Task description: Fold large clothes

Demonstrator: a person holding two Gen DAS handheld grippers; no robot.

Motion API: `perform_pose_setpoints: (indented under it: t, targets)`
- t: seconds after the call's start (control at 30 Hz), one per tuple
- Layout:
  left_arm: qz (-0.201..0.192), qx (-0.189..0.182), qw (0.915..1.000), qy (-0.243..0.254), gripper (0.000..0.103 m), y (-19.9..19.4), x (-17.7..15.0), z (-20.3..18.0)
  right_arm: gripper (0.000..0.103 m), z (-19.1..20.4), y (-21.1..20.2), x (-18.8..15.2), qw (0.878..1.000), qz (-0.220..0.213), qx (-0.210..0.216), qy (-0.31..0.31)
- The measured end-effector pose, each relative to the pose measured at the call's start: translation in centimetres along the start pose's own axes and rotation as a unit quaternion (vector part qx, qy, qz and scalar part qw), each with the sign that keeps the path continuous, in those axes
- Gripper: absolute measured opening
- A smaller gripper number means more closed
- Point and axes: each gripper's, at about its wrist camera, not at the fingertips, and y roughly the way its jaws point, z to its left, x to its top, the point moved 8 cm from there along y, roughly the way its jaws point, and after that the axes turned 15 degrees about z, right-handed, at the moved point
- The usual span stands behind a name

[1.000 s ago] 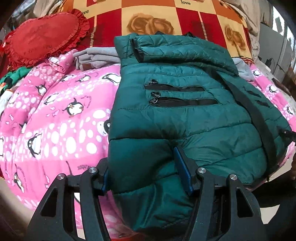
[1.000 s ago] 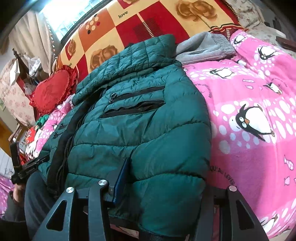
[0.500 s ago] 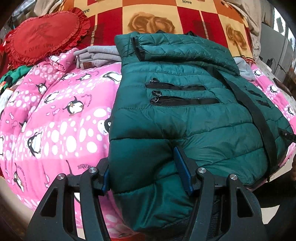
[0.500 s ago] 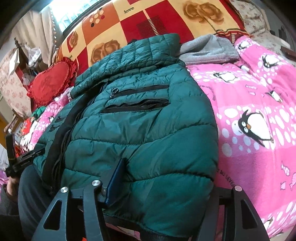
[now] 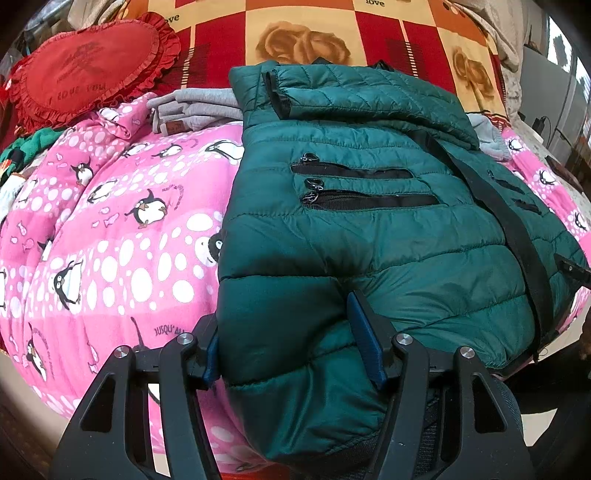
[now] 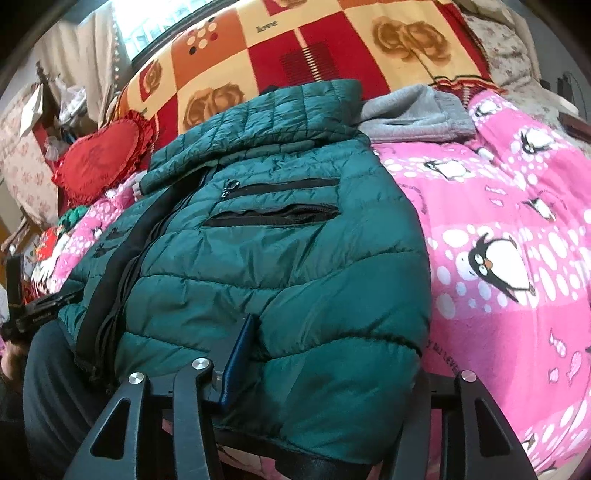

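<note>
A dark green puffer jacket (image 5: 369, 229) lies front up on a pink penguin blanket (image 5: 110, 240), its sleeve folded across the top. My left gripper (image 5: 288, 343) is shut on the jacket's left hem corner, with padded fabric bunched between the fingers. My right gripper (image 6: 332, 369) is shut on the jacket's (image 6: 277, 258) right hem corner; its right finger is hidden behind the fabric. The left gripper (image 6: 26, 314) also shows at the left edge of the right wrist view.
A red heart-shaped cushion (image 5: 85, 70) and grey folded clothes (image 5: 195, 109) lie beyond the jacket. A red and yellow rose-patterned blanket (image 5: 303, 33) covers the back. The bed edge runs under both grippers. Grey clothes (image 6: 413, 114) lie at the jacket's far right.
Both grippers keep their hold on the hem. The views shift slightly, the right one nearer and more level; the jacket stays in place.
</note>
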Motion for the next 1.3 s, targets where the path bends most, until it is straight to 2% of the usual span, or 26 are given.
perform_pose_setpoints:
  t: [0.27,0.4,0.47,0.53,0.63,0.73,0.93,1.1,1.17,1.23,1.3]
  targets:
    - [0.002,-0.002,1.0,-0.002,0.062,0.2,-0.1,0.1,0.051,0.2,-0.1,0.0,1.0,0.009,-0.013,-0.007]
    - [0.007,-0.007,0.9999,-0.004,0.062,0.2,-0.1,0.1,0.033,0.7,-1.0,0.5,1.0,-0.011,-0.013,-0.018]
    - [0.006,-0.015,0.9999,0.002,0.055,0.0,-0.1,0.0,0.025,0.9,-2.1,0.9,0.999,-0.03,0.007,-0.015]
    - [-0.01,-0.028,0.9996,0.002,0.025,-0.9,0.0,-0.1,0.022,1.1,-3.1,1.1,0.999,-0.049,0.022,-0.01]
    - [-0.019,-0.068,0.997,-0.032,0.018,-2.0,0.2,1.0,0.021,1.5,-4.6,1.2,0.997,-0.072,0.04,-0.006]
    - [-0.033,-0.1,0.9929,-0.054,0.016,-3.2,0.4,1.7,0.02,2.2,-6.2,1.1,0.994,-0.098,0.052,-0.005]
    - [-0.074,-0.124,0.9871,-0.069,0.014,-6.8,0.7,2.2,0.018,3.8,-9.0,0.3,0.99,-0.13,0.062,-0.011]
    - [-0.108,-0.154,0.9782,-0.088,0.014,-10.0,0.9,3.2,0.017,4.0,-10.9,-0.1,0.986,-0.151,0.073,-0.006]
    - [-0.114,-0.156,0.9773,-0.087,0.014,-10.6,1.0,3.4,0.017,3.5,-10.7,-0.2,0.986,-0.146,0.081,0.007]
    - [-0.111,-0.145,0.98,-0.08,0.014,-10.2,1.0,3.4,0.017,2.8,-9.7,-0.1,0.986,-0.129,0.101,0.028]
    - [-0.095,-0.14,0.9823,-0.08,0.014,-9.0,0.7,3.6,0.017,2.2,-8.6,-0.3,0.989,-0.108,0.095,0.042]
